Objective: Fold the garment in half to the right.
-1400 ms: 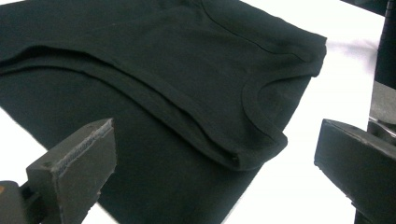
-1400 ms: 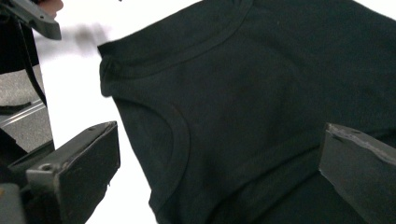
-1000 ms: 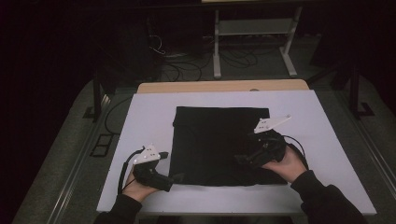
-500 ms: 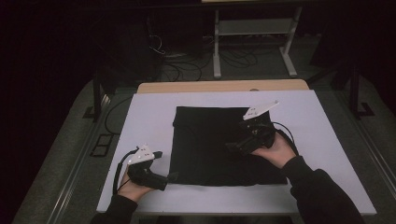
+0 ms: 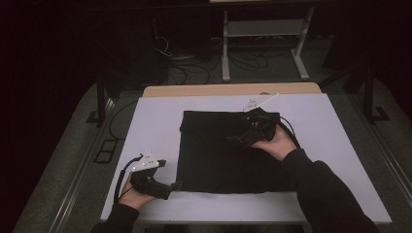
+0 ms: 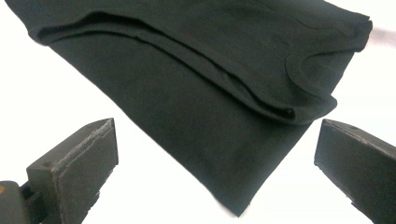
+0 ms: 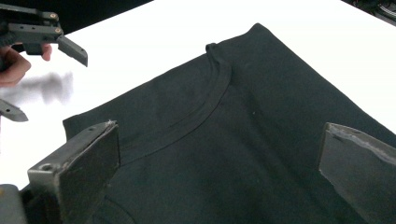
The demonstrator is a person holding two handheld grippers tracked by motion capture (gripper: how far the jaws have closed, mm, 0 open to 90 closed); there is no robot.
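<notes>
A black folded T-shirt (image 5: pixel 218 150) lies flat in the middle of the white table (image 5: pixel 145 126). My left gripper (image 5: pixel 176 185) rests at the shirt's front left corner; in the left gripper view my left gripper (image 6: pixel 217 130) is open, with a corner of the folded shirt (image 6: pixel 196 116) ahead of the jaws. My right gripper (image 5: pixel 234 140) hovers over the shirt's far right part. The right gripper view has my right gripper (image 7: pixel 222 130) open just above the cloth, near the round collar (image 7: pixel 210 93). The left gripper (image 7: pixel 42 32) appears farther off there, open.
A wooden strip (image 5: pixel 228 90) runs along the table's far edge. Behind it on the dark floor stand a metal frame (image 5: pixel 262 43) and loose cables (image 5: pixel 194 68). Bare white table surface lies to either side of the shirt.
My right gripper has moved from the shirt's front right edge away from me and leftward over the shirt. The left gripper has barely shifted.
</notes>
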